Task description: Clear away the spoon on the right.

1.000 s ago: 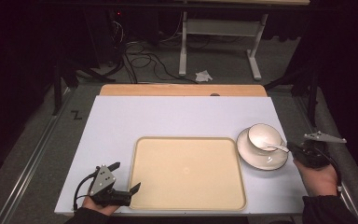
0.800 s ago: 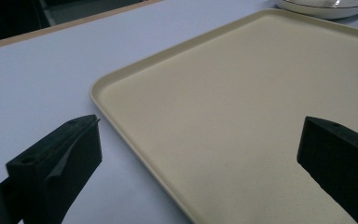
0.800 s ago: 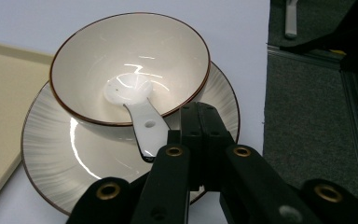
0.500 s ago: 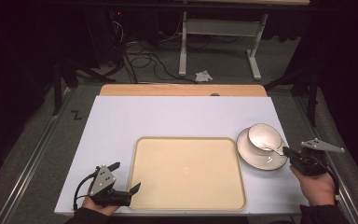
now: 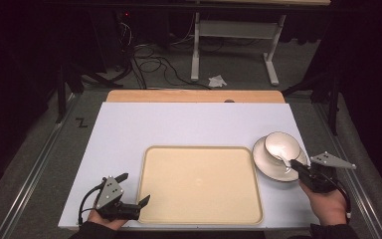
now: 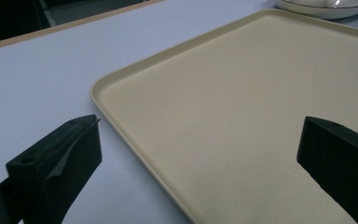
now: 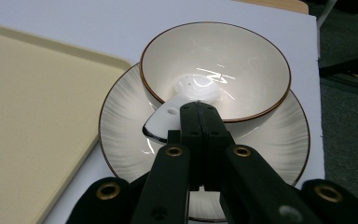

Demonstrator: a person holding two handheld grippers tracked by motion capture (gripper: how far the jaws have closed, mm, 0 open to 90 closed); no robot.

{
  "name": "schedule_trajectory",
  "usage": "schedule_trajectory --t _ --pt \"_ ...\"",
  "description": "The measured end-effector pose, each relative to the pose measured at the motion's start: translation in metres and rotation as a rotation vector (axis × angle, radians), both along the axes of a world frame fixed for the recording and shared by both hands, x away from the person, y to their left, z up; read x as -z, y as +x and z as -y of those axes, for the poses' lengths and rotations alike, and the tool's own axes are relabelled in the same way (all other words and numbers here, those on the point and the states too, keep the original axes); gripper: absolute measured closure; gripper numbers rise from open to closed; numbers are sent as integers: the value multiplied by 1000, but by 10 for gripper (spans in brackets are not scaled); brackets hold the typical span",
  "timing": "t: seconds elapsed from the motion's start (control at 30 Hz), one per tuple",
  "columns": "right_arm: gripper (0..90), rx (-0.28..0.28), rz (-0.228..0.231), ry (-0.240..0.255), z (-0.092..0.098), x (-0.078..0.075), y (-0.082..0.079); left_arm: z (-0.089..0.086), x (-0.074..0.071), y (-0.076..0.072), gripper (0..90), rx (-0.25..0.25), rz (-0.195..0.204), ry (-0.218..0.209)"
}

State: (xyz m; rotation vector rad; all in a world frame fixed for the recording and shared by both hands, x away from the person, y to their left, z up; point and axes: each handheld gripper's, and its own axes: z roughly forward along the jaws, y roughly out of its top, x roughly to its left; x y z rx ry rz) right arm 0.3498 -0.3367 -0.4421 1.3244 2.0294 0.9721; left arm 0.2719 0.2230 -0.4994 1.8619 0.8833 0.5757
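The right gripper (image 7: pixel 198 112) is pinched on the white spoon (image 7: pixel 182 100) resting in the bowl (image 5: pixel 281 146) on its saucer (image 5: pixel 268 167); the left gripper (image 5: pixel 133 191) gapes wide at the beige tray's (image 6: pixel 242 102) near-left corner.

spoon (image 7: pixel 186 100) handle: hidden by jaws | saucer (image 7: pixel 121 121): near rim hidden

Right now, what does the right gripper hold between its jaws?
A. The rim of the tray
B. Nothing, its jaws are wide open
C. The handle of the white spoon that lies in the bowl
C: the right gripper has its jaws shut on the handle of the white spoon, whose other end lies in the bowl.
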Motion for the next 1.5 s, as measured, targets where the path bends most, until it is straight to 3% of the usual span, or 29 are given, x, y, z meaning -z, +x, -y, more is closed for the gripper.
schedule_trajectory --t 0.3,0.47,0.5,0.57,0.6,0.7,0.97,1.03,1.5 --pt "900 1 18 -5 -7 1 -1 0 0 0 4 -1 2 -2" --pt "900 24 63 1 -3 -7 -3 0 0 0 4 0 1 0" --pt "900 28 93 21 -2 -14 -6 0 0 0 4 0 1 2" --pt "900 25 105 25 -3 -16 -7 0 0 0 4 0 1 2" --pt "900 18 133 55 -6 -21 -10 0 0 0 4 0 -1 3" --pt "900 -1 163 81 -14 -24 -14 1 0 0 4 2 -2 4" --pt "868 -26 230 160 -34 -15 -21 -1 0 0 4 -1 -1 0" --pt "817 -4 248 214 -34 -7 -24 0 1 0 4 3 -3 4" --pt "569 99 216 292 -16 10 -32 4 2 2 4 11 -10 20"
